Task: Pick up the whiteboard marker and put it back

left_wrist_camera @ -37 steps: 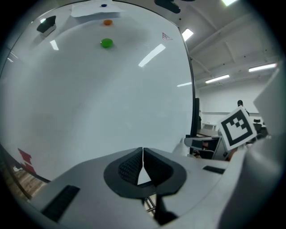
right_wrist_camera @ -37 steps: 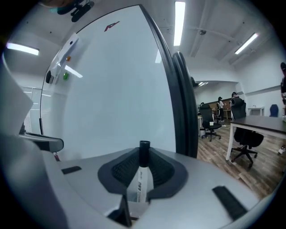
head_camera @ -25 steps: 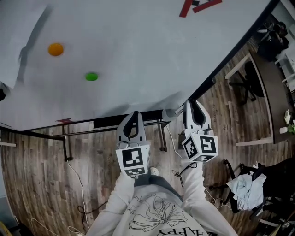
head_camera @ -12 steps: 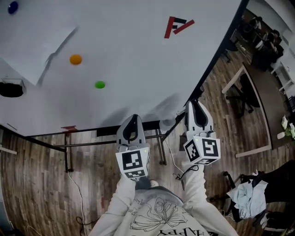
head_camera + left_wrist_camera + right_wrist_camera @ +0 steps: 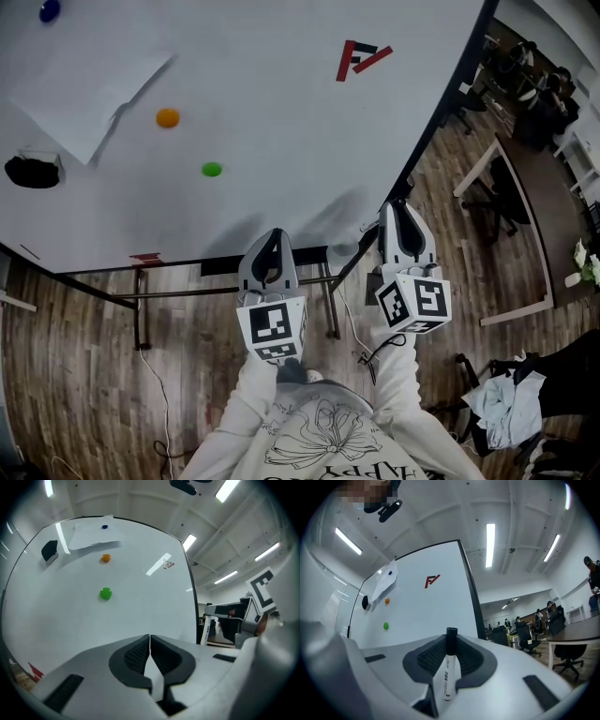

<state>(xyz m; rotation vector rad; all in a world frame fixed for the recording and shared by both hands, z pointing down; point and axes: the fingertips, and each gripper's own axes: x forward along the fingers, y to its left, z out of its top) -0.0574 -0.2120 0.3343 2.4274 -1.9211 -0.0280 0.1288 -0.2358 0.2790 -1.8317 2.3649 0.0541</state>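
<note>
A whiteboard marker (image 5: 449, 670) with a white body and a black cap stands upright between the pads of my right gripper (image 5: 451, 644), which is shut on it. In the head view the right gripper (image 5: 395, 210) is at the lower right corner of the whiteboard (image 5: 281, 112). My left gripper (image 5: 271, 236) hangs beside it at the board's bottom edge. In the left gripper view the left gripper (image 5: 150, 641) is shut, pads touching and nothing between them. The marker is hidden in the head view.
On the board are a green magnet (image 5: 212, 170), an orange magnet (image 5: 168, 117), a blue magnet (image 5: 49, 10), a black eraser (image 5: 31, 171), a paper sheet (image 5: 84, 103) and a red logo (image 5: 361, 58). Desks and chairs (image 5: 506, 169) stand at the right; cables (image 5: 159, 375) lie on the wood floor.
More of the whiteboard shows now, with the eraser and the blue magnet in view. Both grippers sit a little higher against the board's lower edge, still side by side.
</note>
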